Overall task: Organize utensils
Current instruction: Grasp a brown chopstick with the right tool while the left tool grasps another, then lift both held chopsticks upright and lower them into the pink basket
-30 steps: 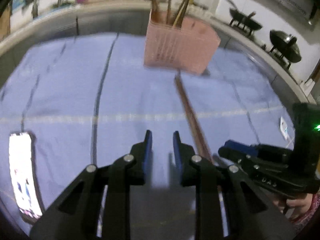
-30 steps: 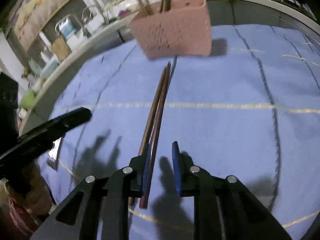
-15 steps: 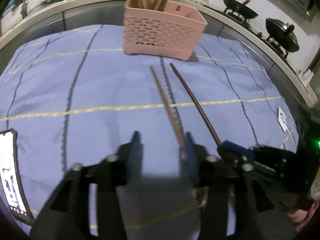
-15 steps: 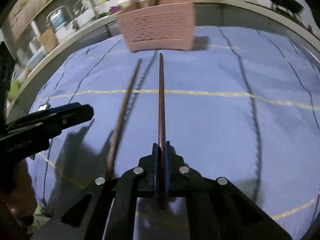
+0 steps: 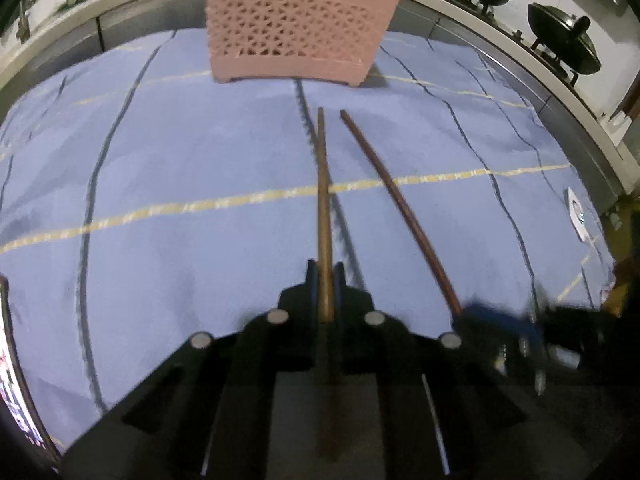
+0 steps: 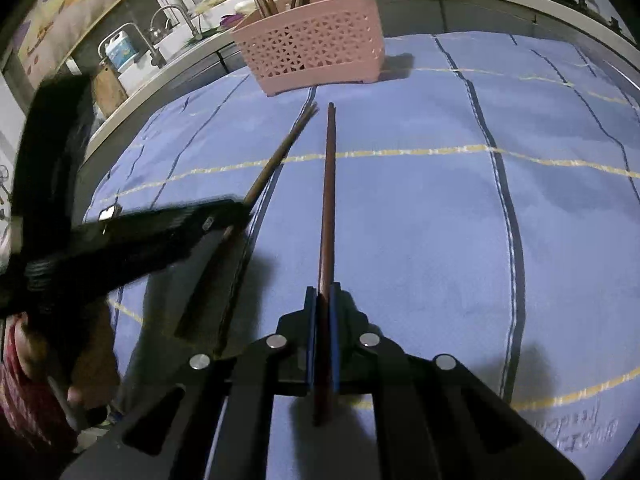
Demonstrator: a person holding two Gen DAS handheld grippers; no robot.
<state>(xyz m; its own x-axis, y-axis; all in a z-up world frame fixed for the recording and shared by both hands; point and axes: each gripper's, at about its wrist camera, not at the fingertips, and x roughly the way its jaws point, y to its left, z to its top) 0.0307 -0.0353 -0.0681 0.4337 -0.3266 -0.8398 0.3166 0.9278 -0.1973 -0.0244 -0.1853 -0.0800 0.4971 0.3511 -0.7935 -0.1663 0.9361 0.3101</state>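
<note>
Blue cloth (image 5: 200, 168) with dark and yellow stripes covers the bench, and a pink perforated basket (image 5: 296, 36) stands at its far side with several sticks upright in it. In the left wrist view the left gripper (image 5: 325, 280) has its jaws closed tight on a light brown chopstick (image 5: 322, 184), which runs straight ahead toward the basket, its tip short of it. The same view shows the right gripper (image 5: 496, 324) as a blur at the near right, holding a darker chopstick (image 5: 396, 196) that slants away to the far left; two woks (image 5: 560, 36) sit on a stove at the far right and a phone (image 5: 12, 392) lies at the left edge. The right wrist view gives what that one lacks: the right gripper's jaws are pressed together on the darker chopstick, pointing at the basket, and the person's hand (image 6: 60, 364) grips the left gripper at the left. It also shows taps (image 6: 160, 36) and a jug (image 6: 120, 52) by a sink beyond the bench.
</note>
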